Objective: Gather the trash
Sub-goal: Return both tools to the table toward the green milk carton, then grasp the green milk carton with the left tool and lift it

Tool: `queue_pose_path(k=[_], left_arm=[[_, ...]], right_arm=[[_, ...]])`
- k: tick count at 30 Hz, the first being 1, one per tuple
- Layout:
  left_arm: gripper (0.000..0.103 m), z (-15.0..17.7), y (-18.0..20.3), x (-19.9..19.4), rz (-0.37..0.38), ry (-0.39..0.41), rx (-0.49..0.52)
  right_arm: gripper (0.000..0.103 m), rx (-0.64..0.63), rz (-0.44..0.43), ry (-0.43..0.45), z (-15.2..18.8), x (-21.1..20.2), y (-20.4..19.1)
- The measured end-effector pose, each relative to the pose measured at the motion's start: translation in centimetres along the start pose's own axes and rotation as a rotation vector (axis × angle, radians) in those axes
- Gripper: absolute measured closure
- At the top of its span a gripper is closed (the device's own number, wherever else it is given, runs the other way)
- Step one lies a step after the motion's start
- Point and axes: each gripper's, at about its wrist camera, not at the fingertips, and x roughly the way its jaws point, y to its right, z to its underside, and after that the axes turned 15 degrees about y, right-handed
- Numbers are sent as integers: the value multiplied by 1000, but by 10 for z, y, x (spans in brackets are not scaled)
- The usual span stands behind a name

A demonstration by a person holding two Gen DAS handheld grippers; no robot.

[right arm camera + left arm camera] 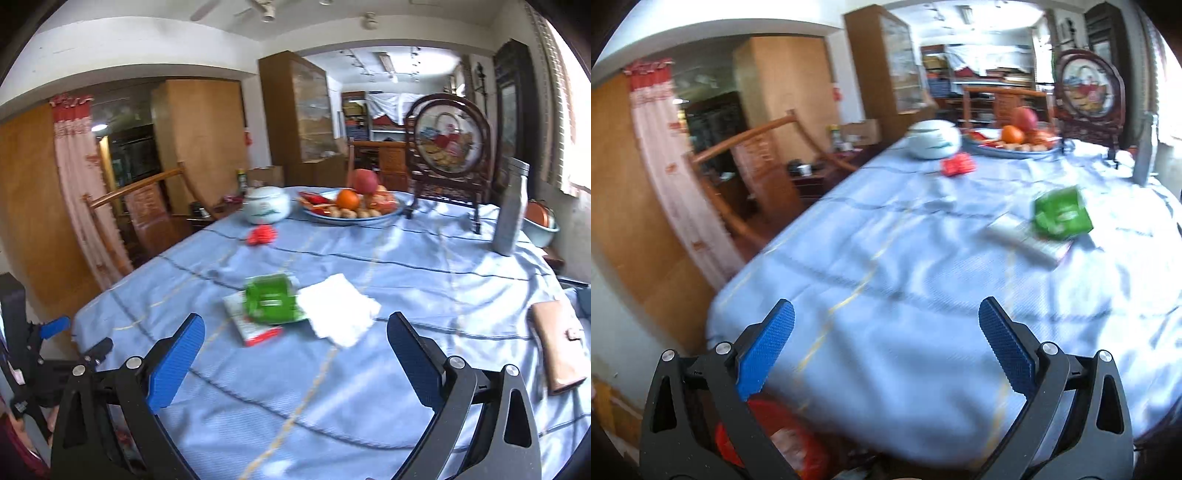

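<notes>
Both tongs hung over the near edge of the tabletop, which was draped in a pale blue cloth with thin dark and yellow lines. The left tongs stood spread wide with nothing between their blue pads; the right tongs were just as wide open and equally empty.

The trash lay out in the middle of the cloth. A crumpled green wrapper rested on top of a flat white-and-red packet, and a white folded tissue lay touching the wrapper's right side. From the left tongs' camera the green wrapper showed well ahead and to the right, blurred. Farther back, a small red crumpled scrap sat just in front of a white lidded ceramic jar.

Beside the jar was a blue platter of fruit with an orange and a red apple on it, and behind that a round embroidered table screen in a dark wooden frame. A tall grey bottle stood upright near the right edge. A tan wallet lay flat at the near right. Below the left tongs, off the tabletop's edge, I saw something red, too blurred to name.
</notes>
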Motion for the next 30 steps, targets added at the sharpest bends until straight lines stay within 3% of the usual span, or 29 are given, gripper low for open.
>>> queue_pose_path(k=[5, 11, 16, 19, 26, 28, 30], left_arm=[[7, -30, 39, 45, 132, -51, 5], [7, -46, 93, 86, 288, -129, 41], [7, -54, 138, 100, 423, -155, 58], [7, -57, 154, 109, 429, -128, 61], [7, -42, 168, 141, 429, -215, 24], [15, -40, 168, 143, 413, -216, 34], [15, -44, 159, 141, 414, -202, 5]], right_arm=[[6, -2, 82, -31, 3, 28, 36], [6, 122, 72, -62, 12, 51, 72], [6, 121, 88, -54, 19, 59, 77], [6, 88, 105, -54, 19, 60, 77], [5, 53, 96, -79, 23, 63, 69], [5, 31, 98, -77, 23, 63, 66], [5, 22, 102, -71, 23, 63, 65]])
